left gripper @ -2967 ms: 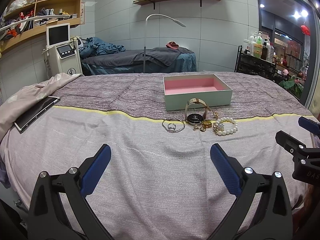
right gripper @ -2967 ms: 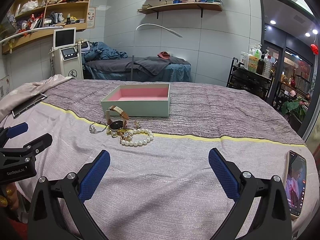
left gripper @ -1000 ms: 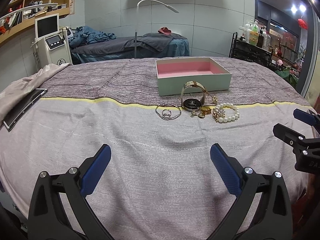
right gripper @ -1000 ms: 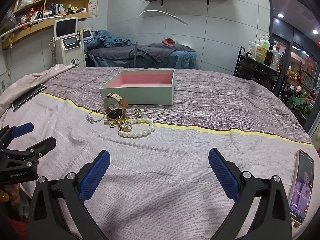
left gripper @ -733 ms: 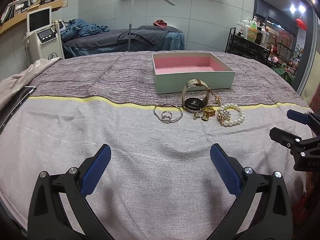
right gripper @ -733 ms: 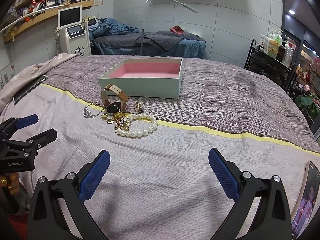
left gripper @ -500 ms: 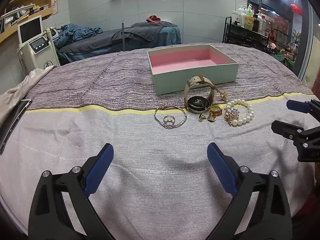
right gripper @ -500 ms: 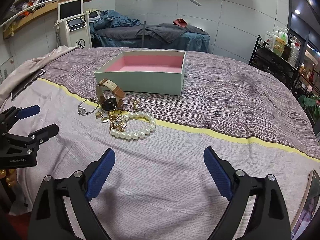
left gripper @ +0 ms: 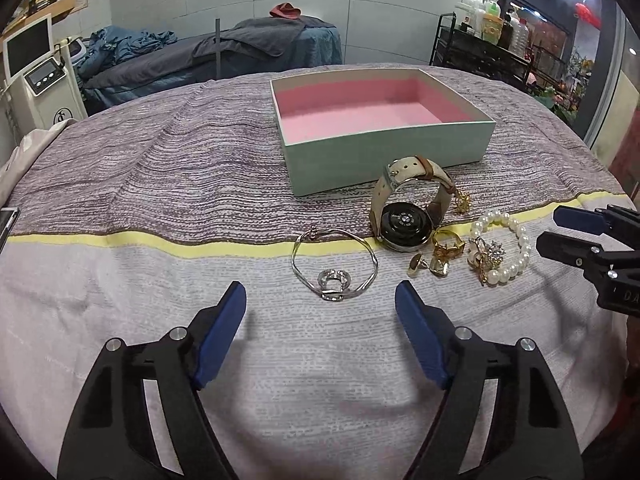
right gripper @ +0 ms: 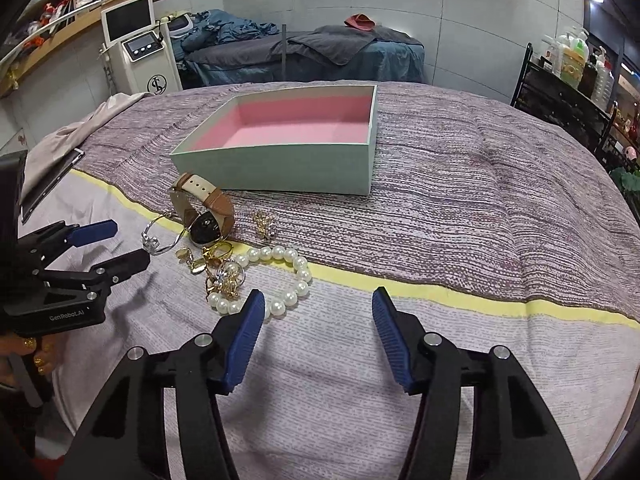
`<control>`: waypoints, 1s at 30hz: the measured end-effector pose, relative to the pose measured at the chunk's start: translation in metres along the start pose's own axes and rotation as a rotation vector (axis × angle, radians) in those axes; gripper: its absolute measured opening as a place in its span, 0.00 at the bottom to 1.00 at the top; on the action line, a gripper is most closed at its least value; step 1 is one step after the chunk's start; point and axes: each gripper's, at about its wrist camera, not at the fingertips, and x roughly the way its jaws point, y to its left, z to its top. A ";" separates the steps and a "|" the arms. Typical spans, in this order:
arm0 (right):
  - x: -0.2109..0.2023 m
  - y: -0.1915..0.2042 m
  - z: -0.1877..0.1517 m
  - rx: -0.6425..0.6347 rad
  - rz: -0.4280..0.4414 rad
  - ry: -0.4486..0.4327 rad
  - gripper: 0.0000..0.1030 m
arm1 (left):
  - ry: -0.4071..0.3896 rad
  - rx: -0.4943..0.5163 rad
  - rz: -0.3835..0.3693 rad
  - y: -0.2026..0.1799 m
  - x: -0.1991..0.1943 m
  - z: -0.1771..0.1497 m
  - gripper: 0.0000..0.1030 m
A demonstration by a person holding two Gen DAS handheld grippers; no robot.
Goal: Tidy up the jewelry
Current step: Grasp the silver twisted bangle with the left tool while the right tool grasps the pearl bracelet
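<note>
We see tablet edge (right gripper: pixel 50 182) far left on bed cover (left gripper: pixel 160 184), cut off by frame. Left gripper (left gripper: pixel 320 300) fingers apart, just been closing, nothing between; silver bangle (left gripper: pixel 334 262) just beyond. Watch (left gripper: pixel 404 216), gold pieces (left gripper: pixel 438 254), pearl bracelet (right gripper: pixel 276 280) clustered before pink-lined box (left gripper: pixel 384 120). Right gripper (right gripper: pixel 316 312) fingers apart, closing too, empty; left finger overlaps pearls. Gold pieces tangled, hard to tell apart.

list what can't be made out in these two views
- Left wrist view: the watch lies back-up, so its face is hidden.
- Right wrist view: the gold pieces beside the pearl bracelet overlap, too small to count.
- Right wrist view: the dark flat thing on the bedspread is partly covered by the left gripper.
</note>
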 end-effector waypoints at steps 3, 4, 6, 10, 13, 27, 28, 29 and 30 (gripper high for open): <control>0.009 -0.004 0.008 0.026 0.017 0.027 0.47 | 0.036 0.035 0.009 -0.002 0.015 0.006 0.70; 0.012 -0.005 0.010 0.030 0.021 0.037 0.46 | 0.042 0.042 0.004 -0.002 0.018 0.008 0.70; 0.019 -0.005 0.014 0.036 0.026 0.058 0.42 | 0.045 0.050 -0.002 -0.003 0.024 0.010 0.70; 0.031 0.003 0.019 0.006 0.021 0.087 0.33 | 0.050 0.049 -0.032 -0.001 0.029 0.016 0.63; 0.035 0.012 0.019 -0.048 -0.010 0.091 0.26 | 0.054 0.050 -0.042 -0.002 0.033 0.021 0.55; 0.015 0.022 0.015 -0.126 0.047 0.022 0.09 | -0.002 0.035 -0.059 -0.001 0.015 0.016 0.52; 0.011 0.022 0.016 -0.124 0.057 0.015 0.09 | -0.011 0.030 -0.063 -0.001 0.012 0.016 0.52; 0.006 0.023 0.018 -0.126 0.069 0.005 0.09 | -0.018 0.025 -0.068 0.000 0.008 0.017 0.52; 0.002 0.023 0.019 -0.129 0.077 -0.006 0.09 | -0.024 0.022 -0.073 0.001 0.004 0.017 0.52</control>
